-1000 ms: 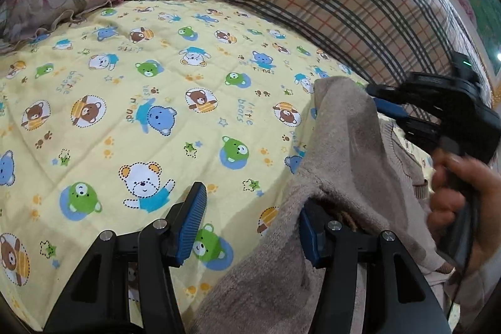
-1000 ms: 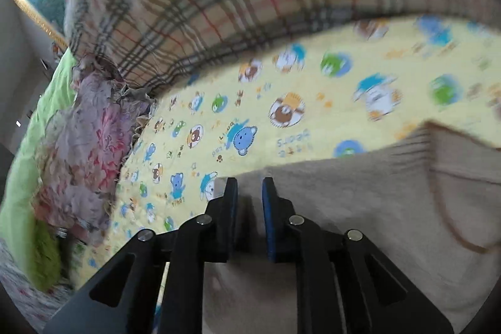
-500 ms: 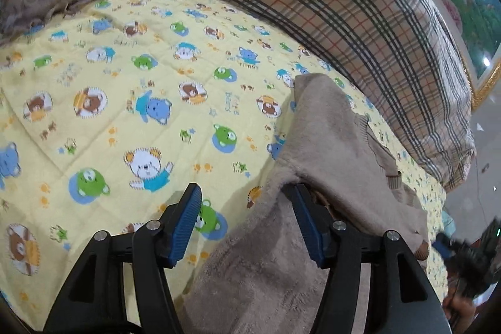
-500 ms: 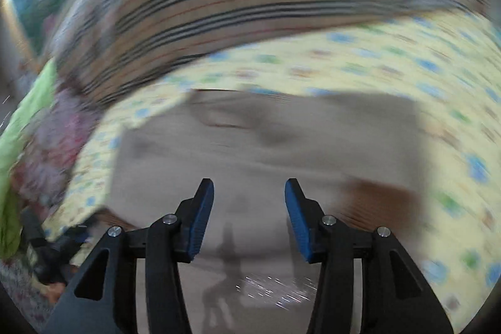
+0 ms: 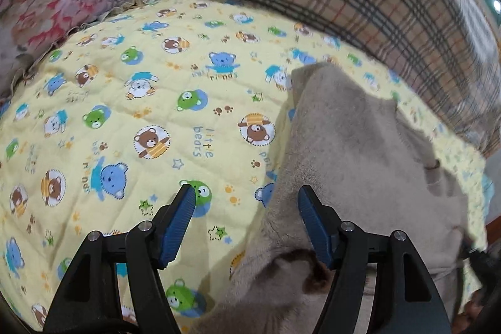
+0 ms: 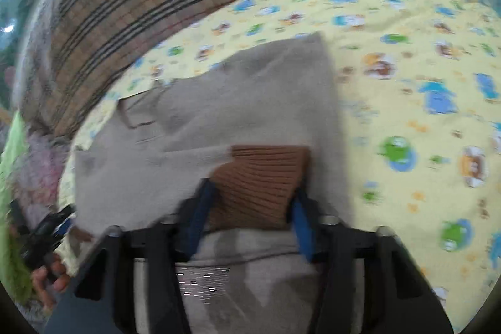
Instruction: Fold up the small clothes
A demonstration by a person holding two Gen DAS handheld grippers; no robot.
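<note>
Partly btwn right tongs [image 6: 250,208]: sweater cuff [image 6: 260,177].

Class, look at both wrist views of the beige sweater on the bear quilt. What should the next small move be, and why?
Probably close the right tool on the brown ribbed cuff. Its fingers are open with the cuff lying between them, on top of the beige sweater. The left tool is also open at the sweater's edge on the quilt, holding nothing.

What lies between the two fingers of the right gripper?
In the right wrist view, the brown ribbed cuff of the beige sweater lies between the open fingers of the right gripper.
</note>
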